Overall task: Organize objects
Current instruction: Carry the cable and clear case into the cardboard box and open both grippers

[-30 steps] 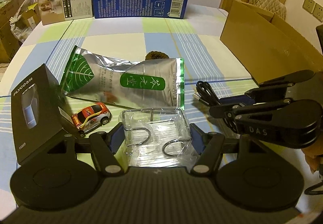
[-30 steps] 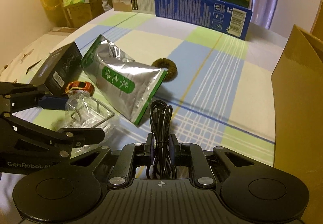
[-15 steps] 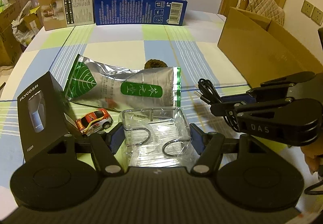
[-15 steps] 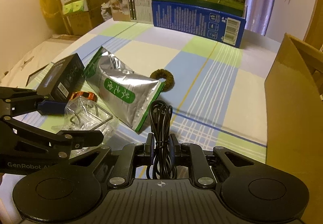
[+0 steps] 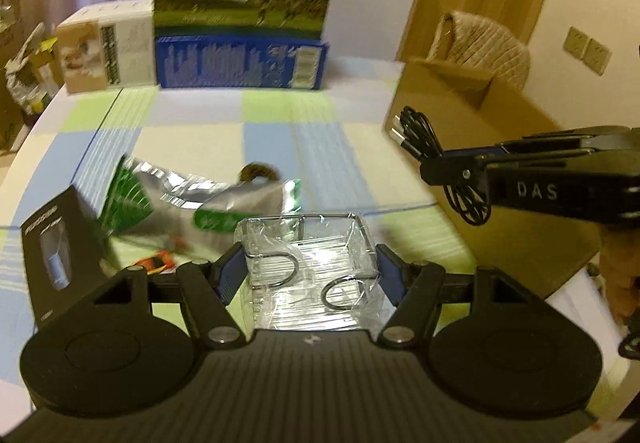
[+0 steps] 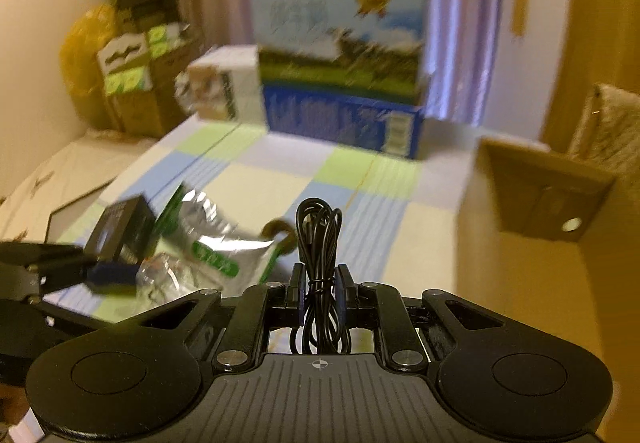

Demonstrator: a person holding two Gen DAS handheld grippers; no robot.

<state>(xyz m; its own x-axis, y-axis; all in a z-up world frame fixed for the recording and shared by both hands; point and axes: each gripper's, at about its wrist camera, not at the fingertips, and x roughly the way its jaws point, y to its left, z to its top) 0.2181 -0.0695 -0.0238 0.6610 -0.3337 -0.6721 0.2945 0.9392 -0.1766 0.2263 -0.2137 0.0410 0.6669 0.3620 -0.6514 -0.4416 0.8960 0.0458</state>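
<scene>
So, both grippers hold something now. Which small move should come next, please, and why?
Probably carry the right gripper forward and to the right, over the open cardboard box, then release. It is shut on the coiled black cable, held above the table, with the box close on its right. The left gripper, shut on the wrapped wire rack, could follow.

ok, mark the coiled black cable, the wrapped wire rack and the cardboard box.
coiled black cable (image 6: 319, 243), right wrist view, mid-coil above the pads.
wrapped wire rack (image 5: 306, 263), left wrist view, middle of the wrap.
cardboard box (image 5: 460, 131), left wrist view, near side wall.
</scene>
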